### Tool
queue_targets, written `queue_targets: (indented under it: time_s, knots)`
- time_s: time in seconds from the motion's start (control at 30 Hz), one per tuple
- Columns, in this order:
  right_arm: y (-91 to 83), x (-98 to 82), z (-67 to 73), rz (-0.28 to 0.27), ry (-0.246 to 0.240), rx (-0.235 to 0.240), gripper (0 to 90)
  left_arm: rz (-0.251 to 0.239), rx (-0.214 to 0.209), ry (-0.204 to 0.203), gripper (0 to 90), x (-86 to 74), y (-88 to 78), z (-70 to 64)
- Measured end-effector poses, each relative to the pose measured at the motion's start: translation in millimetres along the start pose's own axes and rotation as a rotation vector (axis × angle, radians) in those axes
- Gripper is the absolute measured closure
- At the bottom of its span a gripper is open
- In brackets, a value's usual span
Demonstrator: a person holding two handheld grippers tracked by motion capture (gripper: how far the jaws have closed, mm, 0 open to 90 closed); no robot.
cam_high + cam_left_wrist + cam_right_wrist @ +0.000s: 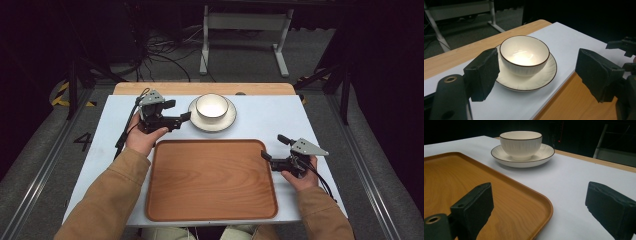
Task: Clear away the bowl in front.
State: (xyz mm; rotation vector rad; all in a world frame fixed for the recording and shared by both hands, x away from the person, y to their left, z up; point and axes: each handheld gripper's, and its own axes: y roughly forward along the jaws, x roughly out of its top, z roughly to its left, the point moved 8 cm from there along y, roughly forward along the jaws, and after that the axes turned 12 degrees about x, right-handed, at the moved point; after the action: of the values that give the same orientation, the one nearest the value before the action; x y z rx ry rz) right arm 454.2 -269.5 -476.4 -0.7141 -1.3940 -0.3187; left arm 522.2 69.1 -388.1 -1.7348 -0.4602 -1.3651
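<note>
High view shows you the white table sheet point(100, 150) with the large rounded-corner wooden tray point(210, 180) lying empty on its near half, long side running left to right. Beyond the tray's far edge, about mid-table, sits the cream saucer-like plate with a dark rim point(225, 122), and the cream, dark-rimmed ceramic bowl point(212, 106) stands upright in the plate's middle.

The bowl on its plate looks like your target, and what matters is this: it lies just to the right of your left gripper point(180, 112), whose jaws point along the table toward the plate's left edge. That hand is much the nearer one. Your right gripper point(272, 147) rests at the tray's right edge, well apart from the bowl, with the crockery away to its far left.

In the left gripper view your left jaws stand wide, released, holding nothing; the left pad point(482, 73) overlaps the plate's rim in the picture, though I can't tell whether it touches. In the right gripper view your right jaws are also spread and empty, one over the tray's corner, the other over bare sheet.
</note>
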Motion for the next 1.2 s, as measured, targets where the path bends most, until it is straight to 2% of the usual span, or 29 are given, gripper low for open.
queue_targets:
  time_s: [0.07,0.27,0.37,0.4,0.63,0.77,0.83,1.0,1.13,1.2]
  knots:
    - [0.0,0.0,0.1,0.000,-0.001,-0.001,8.2,0.018,-0.009,-0.001,20.3,2.1,4.4,-2.2]
    - [-0.1,0.0,0.2,0.001,-0.003,-0.002,8.2,0.019,-0.012,0.029,22.3,9.9,17.1,-4.9]
    - [0.0,0.0,0.1,0.000,-0.002,-0.002,8.2,0.015,-0.026,0.020,25.7,13.2,23.7,-7.0]
    - [0.0,0.0,0.1,0.000,-0.002,-0.002,8.2,0.027,-0.029,0.031,25.9,14.5,27.5,-7.2]
    - [0.0,-0.1,0.0,0.001,-0.002,-0.003,8.2,0.040,-0.046,0.030,26.2,22.5,39.2,-11.7]
    - [-0.1,-0.1,0.0,0.002,-0.003,-0.004,8.2,0.044,-0.042,0.056,26.8,26.9,46.1,-12.3]
    - [-0.1,-0.1,0.0,0.002,-0.003,-0.004,8.2,0.038,-0.044,0.044,27.5,28.1,48.0,-13.3]
    - [-0.1,-0.1,0.1,0.002,-0.004,-0.004,8.2,0.060,-0.070,0.055,28.0,31.4,55.1,-17.3]
    - [-0.1,-0.1,0.3,0.002,-0.006,-0.005,8.1,0.078,-0.092,0.090,27.3,35.0,60.8,-17.9]
    - [-0.2,-0.1,0.3,0.002,-0.005,-0.005,8.1,0.082,-0.101,0.080,26.5,35.1,62.4,-19.6]
